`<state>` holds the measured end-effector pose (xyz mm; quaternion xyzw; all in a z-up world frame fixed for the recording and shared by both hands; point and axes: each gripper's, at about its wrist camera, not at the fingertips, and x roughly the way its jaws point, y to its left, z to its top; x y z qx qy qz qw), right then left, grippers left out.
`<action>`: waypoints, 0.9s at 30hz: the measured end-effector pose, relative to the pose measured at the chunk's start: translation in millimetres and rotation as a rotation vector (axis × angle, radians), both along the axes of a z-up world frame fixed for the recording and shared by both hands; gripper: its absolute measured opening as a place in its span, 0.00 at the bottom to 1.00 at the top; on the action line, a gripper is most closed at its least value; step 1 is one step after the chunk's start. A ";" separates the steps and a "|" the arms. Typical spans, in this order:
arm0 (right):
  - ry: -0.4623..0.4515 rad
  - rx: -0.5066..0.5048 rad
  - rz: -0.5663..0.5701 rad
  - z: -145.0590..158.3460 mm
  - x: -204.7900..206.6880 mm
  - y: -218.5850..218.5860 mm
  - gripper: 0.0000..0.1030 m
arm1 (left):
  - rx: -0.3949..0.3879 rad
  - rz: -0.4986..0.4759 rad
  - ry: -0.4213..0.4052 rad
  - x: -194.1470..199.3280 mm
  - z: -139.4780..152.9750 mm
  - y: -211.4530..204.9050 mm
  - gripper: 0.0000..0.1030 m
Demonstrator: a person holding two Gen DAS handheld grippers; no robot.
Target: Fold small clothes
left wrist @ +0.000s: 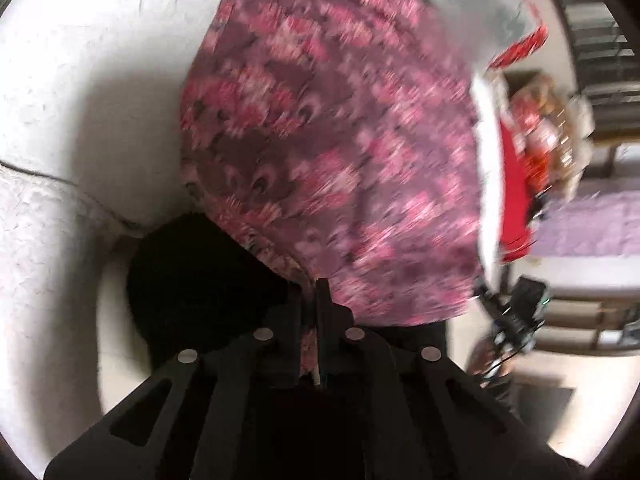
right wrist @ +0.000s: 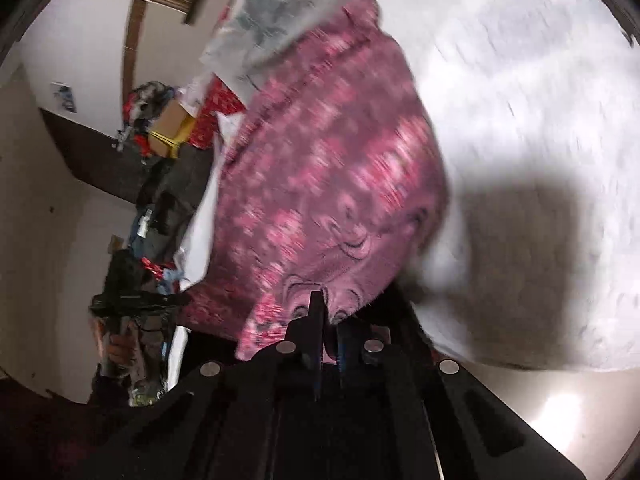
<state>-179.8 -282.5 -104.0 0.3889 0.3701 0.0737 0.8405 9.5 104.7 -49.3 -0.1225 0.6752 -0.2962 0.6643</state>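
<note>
Black fingers of the left tool are clenched on the near hem of a pink floral garment, a fold of the cloth caught between them. The right tool is likewise clamped on the same garment's edge, just ahead of its fingertips. With one tool at each corner, the cloth spreads away from both tools over a white, textured surface. That surface looks like a bed or cushion, though I cannot say which. I judge the paired hold is meant to keep the edge taut so it can be carried over in a fold. Beyond the far edge of the garment lies a pale printed cloth, partly overlapping it. Off to the side of each tool the other one shows, held in the person's hand. Both views are smeared, and no label or writing can be read.
</note>
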 end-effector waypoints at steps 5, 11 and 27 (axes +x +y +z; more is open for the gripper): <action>-0.068 0.009 0.001 24.3 18.4 -1.5 0.04 | -0.104 0.036 -0.021 14.9 21.7 3.3 0.04; -0.139 0.015 0.003 48.8 51.4 -5.1 0.04 | -0.186 0.090 -0.036 44.5 36.1 0.5 0.04; -0.206 0.071 -0.227 57.1 195.1 -97.0 0.04 | -0.277 0.362 -0.126 214.0 37.3 -22.0 0.04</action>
